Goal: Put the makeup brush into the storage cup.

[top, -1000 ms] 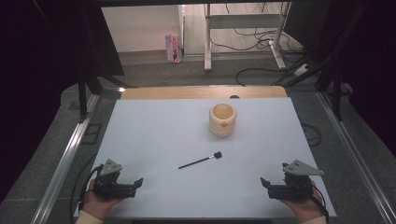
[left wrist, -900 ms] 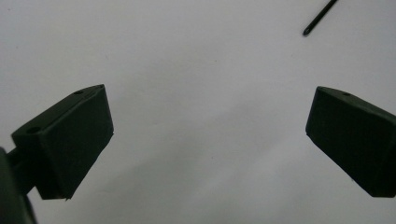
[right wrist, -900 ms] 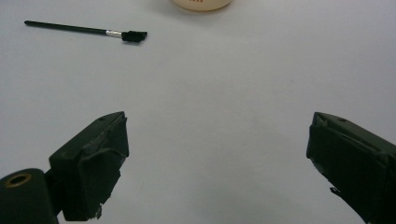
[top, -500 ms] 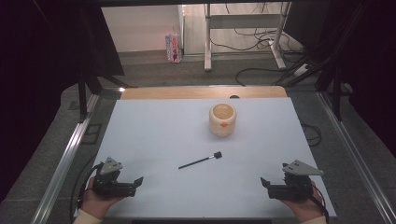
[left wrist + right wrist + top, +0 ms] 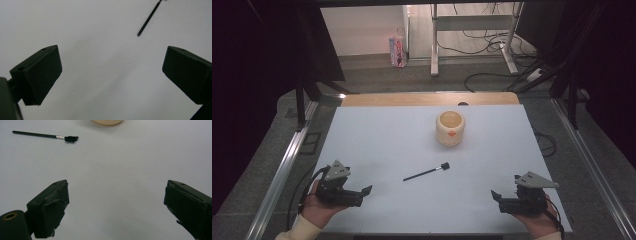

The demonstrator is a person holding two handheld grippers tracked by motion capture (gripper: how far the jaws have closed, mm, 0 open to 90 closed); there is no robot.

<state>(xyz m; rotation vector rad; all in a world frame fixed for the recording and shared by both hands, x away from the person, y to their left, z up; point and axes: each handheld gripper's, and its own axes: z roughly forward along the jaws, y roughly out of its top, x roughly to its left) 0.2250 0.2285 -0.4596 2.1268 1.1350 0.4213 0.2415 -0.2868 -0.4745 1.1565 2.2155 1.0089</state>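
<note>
A thin black brush (image 5: 426, 172) with a silver ferrule lies flat on the white table (image 5: 377, 140), near the middle. Behind it stands a cream-coloured round cup (image 5: 450, 128) with an orange mark on its side. My left gripper (image 5: 364, 192) is held low at the front left corner, open, with nothing between its jaws. In the left gripper view (image 5: 110, 67) the brush handle (image 5: 148, 18) lies ahead at upper right. My right gripper (image 5: 496, 196) sits at the front right, open and empty. The right gripper view (image 5: 116, 200) has the brush (image 5: 45, 136) at upper left and the cup base (image 5: 107, 122) at the top edge.
A wooden strip (image 5: 427, 99) runs along the table's far edge. Metal rails (image 5: 282, 170) flank both sides. Beyond the table are floor cables (image 5: 492, 80), a desk frame (image 5: 472, 30) and a small pink carton (image 5: 397, 51).
My left gripper has edged slightly right, toward the brush. The right gripper, brush and cup have not moved.
</note>
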